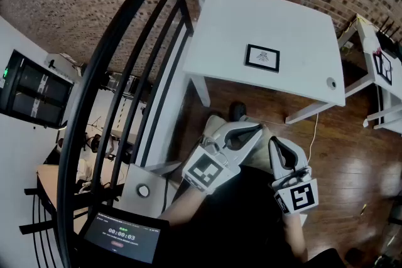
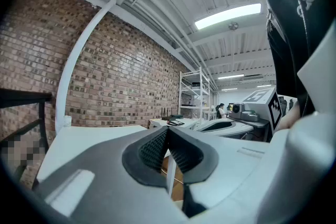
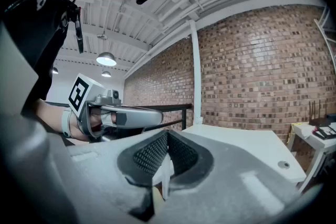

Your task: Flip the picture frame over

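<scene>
Left gripper (image 1: 244, 132) and right gripper (image 1: 280, 146) are held closed and empty, well apart from the picture frame (image 1: 262, 58).

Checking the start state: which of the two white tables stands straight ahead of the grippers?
The large table at centre, with the black frame lying on it. The other table stands off at the right edge, partly cut off.

A red brick wall (image 1: 75, 3) is running behind a white tabletop (image 1: 251, 16), which is standing on a dark wooden floor (image 1: 352, 166). A black railing (image 1: 107, 66) is curving along the left. A strip light (image 2: 228, 14) is glowing on the white ceiling, and white shelving (image 2: 195, 94) is standing further off
</scene>
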